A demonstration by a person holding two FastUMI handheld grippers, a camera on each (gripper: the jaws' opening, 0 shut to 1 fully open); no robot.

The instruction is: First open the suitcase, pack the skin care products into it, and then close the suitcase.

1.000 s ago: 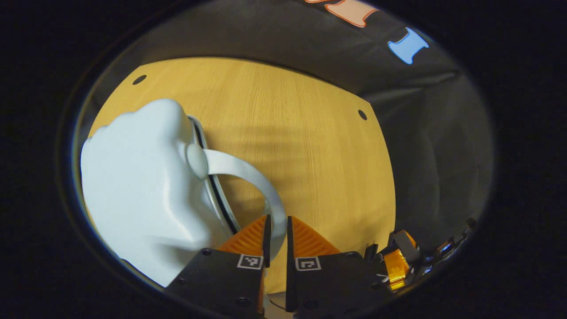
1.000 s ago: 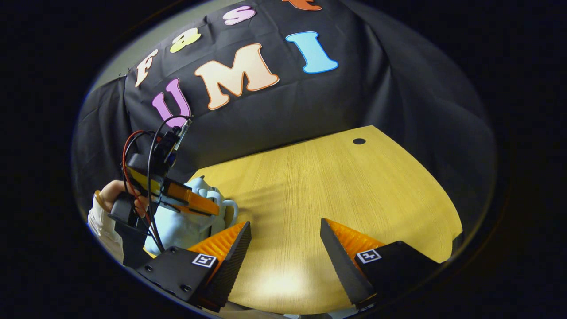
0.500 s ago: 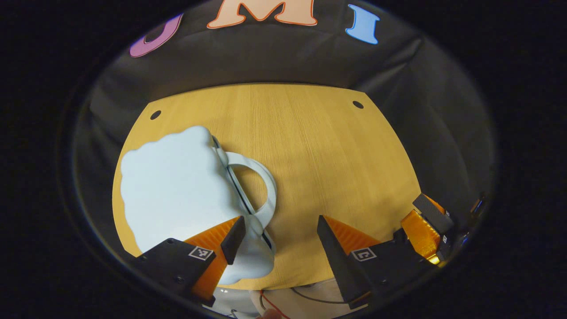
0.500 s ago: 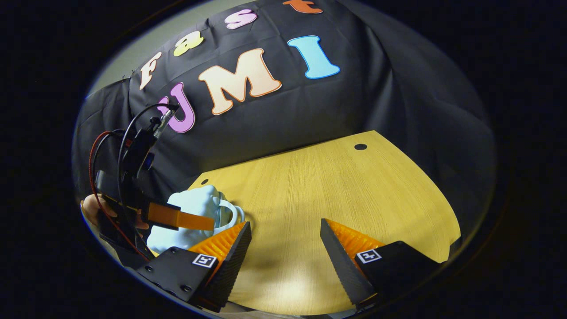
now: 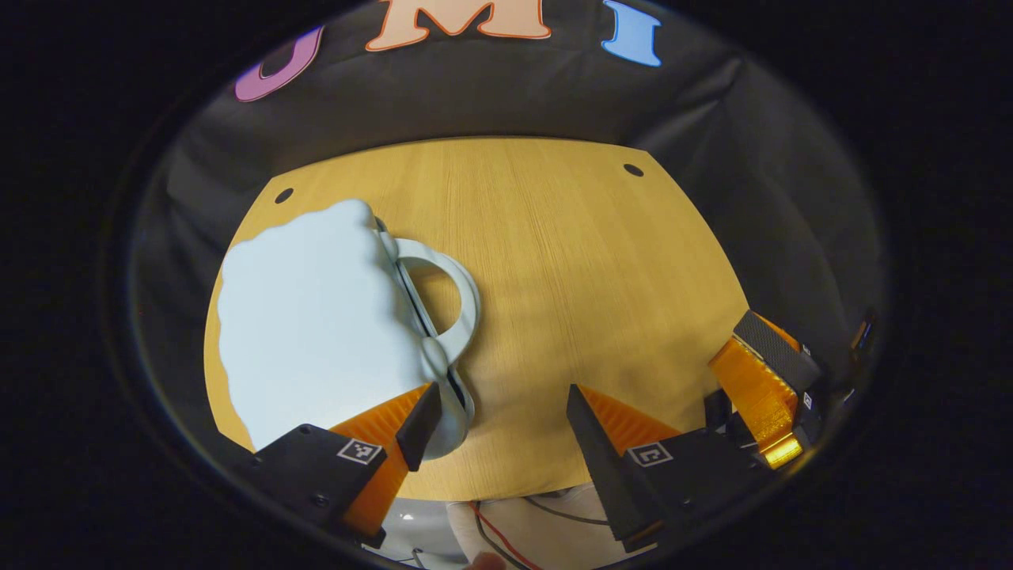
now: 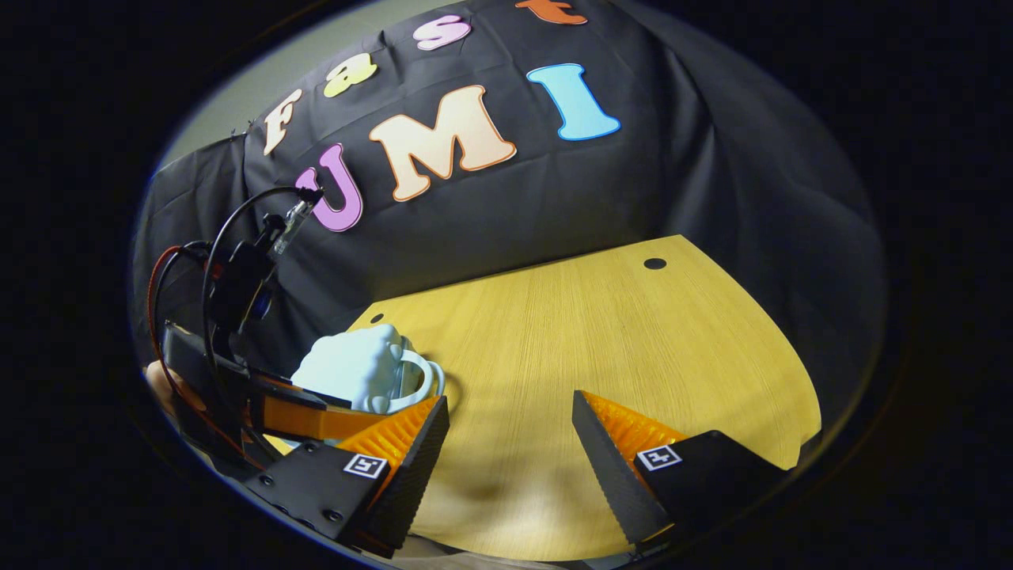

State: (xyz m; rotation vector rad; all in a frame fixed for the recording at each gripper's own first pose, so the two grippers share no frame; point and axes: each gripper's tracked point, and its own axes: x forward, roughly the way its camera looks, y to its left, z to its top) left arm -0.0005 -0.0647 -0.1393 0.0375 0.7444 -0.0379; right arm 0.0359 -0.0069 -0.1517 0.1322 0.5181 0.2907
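A pale blue, cloud-shaped suitcase [image 5: 316, 317] lies shut and flat on the wooden table [image 5: 570, 237], its white loop handle [image 5: 468, 297] pointing toward the table's middle. My left gripper [image 5: 498, 404] hovers open just in front of the handle; its left finger overlaps the case's near corner and nothing is between the fingers. In the right gripper view the suitcase [image 6: 352, 368] sits at the far left, with the left gripper [image 6: 316, 419] and the hand holding it beside it. My right gripper [image 6: 510, 412] stands open over bare table, holding nothing.
The table [image 6: 617, 332] has small round holes near its back corners [image 5: 632, 169]. The black cloth wall stands close behind it and drapes down the right side. The right gripper [image 5: 764, 372] shows at the table's right front edge in the left gripper view.
A second ago my left gripper was shut on the handle with the case tipped up. It has let go, opened and drawn back, and the case now lies flat. The right gripper barely moved.
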